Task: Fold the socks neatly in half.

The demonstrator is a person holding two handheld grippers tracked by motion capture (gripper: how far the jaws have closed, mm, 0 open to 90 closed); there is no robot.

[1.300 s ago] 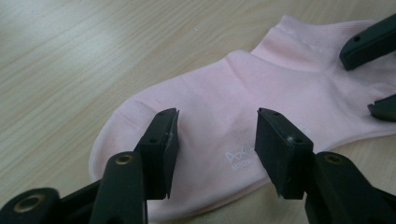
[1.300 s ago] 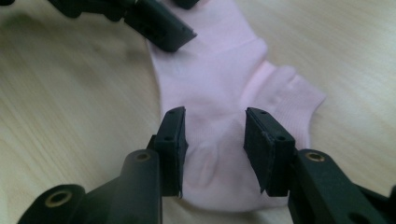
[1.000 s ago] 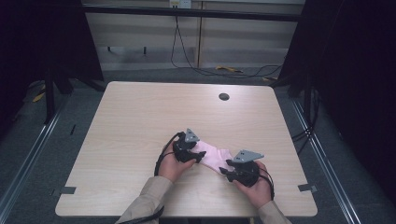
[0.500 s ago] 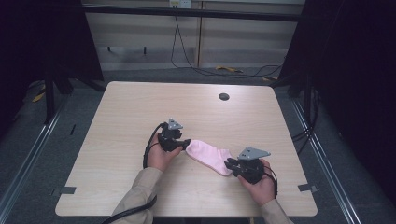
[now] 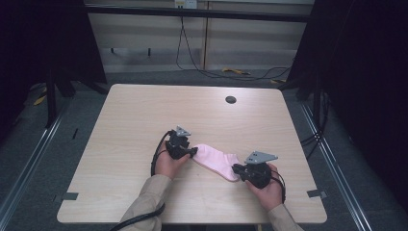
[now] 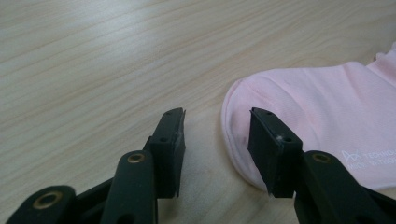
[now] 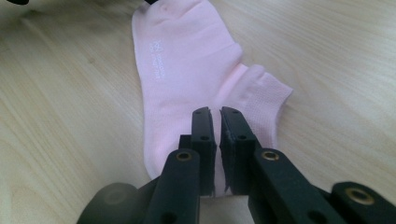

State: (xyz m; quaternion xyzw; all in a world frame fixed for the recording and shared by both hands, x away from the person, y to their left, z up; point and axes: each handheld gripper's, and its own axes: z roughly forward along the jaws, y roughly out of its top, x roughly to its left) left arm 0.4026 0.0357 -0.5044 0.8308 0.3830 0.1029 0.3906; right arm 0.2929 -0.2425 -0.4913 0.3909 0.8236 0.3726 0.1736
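Pink sock (image 5: 216,160), bare tabletop (image 5: 144,115) around

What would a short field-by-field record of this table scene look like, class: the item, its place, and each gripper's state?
item: pale pink ankle sock, cotton-like knit with small white print
place: flat on the light wooden table, between the two hands
left gripper: jaws apart, astride the toe edge, pads not pressing; they have just been closing
right gripper: jaws nearly together, over the cuff end; they have just been closing; a pinch of fabric cannot be confirmed
other: small dark round spot near the far edge
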